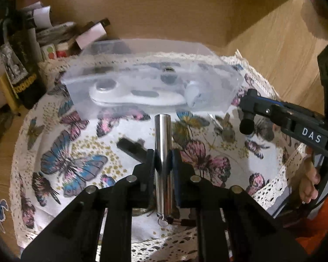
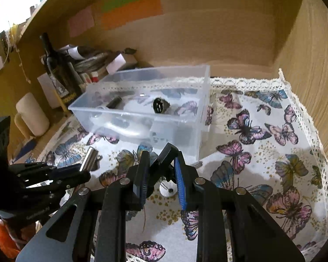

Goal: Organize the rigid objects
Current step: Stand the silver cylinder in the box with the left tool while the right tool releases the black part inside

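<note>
My left gripper (image 1: 162, 160) is shut on a shiny metal cylinder (image 1: 163, 144) and holds it above the butterfly cloth (image 1: 76, 159), in front of the clear plastic box (image 1: 234, 83). The cylinder also shows in the right wrist view (image 2: 89, 158), held by the left gripper (image 2: 82, 170). My right gripper (image 2: 160, 163) is shut on a black angular piece (image 2: 164, 155) with a round foam-like tip, seen in the left wrist view (image 1: 248, 122) right of the box. The box (image 2: 203, 100) holds a white device (image 1: 137, 96), a black round part (image 2: 158, 106) and a small dark cylinder (image 2: 114, 103).
A small black object (image 1: 131, 147) lies on the cloth left of the cylinder. A small white round item (image 2: 167, 188) lies under my right gripper. Books, a bottle (image 2: 52, 59) and clutter stand at the back left. Wooden walls (image 2: 306, 76) close the back and right.
</note>
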A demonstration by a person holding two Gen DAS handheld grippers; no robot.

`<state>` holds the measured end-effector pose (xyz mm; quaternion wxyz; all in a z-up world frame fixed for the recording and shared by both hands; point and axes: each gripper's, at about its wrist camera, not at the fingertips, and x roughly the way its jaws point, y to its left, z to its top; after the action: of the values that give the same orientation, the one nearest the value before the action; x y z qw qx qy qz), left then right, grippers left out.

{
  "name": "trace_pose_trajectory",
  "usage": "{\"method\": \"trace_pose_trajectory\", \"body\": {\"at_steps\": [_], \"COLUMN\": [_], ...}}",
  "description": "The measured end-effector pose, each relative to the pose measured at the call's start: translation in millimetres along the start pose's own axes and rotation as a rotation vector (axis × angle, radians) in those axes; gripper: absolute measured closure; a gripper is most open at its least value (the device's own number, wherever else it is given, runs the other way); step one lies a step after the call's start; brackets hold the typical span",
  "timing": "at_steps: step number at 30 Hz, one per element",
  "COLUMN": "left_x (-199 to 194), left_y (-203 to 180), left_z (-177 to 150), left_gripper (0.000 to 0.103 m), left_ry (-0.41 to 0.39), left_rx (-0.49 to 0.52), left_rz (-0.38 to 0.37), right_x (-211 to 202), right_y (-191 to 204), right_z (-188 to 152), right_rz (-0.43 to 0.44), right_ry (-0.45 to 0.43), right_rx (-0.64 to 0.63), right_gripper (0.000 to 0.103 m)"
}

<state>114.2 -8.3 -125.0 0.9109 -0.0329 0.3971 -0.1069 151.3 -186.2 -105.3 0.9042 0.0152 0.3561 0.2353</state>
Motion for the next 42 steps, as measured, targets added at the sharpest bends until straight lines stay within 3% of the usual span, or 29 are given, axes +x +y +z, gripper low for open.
{"method": "trace_pose_trajectory", "body": {"at_steps": [21, 34, 42], "left_x": [-62, -89, -87], "left_y": [22, 9, 3], "left_z": [59, 100, 131], "left_gripper": [0.088, 0.088, 0.088], "left_ry": [-0.247, -0.405, -0.449], "left_rx": [-0.042, 0.028, 0.051], "left_rz": [0.046, 0.075, 0.061], "right_x": [-21, -23, -18], "right_y": [12, 13, 17], "right_z": [38, 60, 75], "right_rz": [0.03, 0.038, 0.048], "right_ry": [-0.178, -0.245, -0.262], "right_rx": [-0.013, -0.027, -0.04], "right_gripper": [0.082, 0.082, 0.082]}}
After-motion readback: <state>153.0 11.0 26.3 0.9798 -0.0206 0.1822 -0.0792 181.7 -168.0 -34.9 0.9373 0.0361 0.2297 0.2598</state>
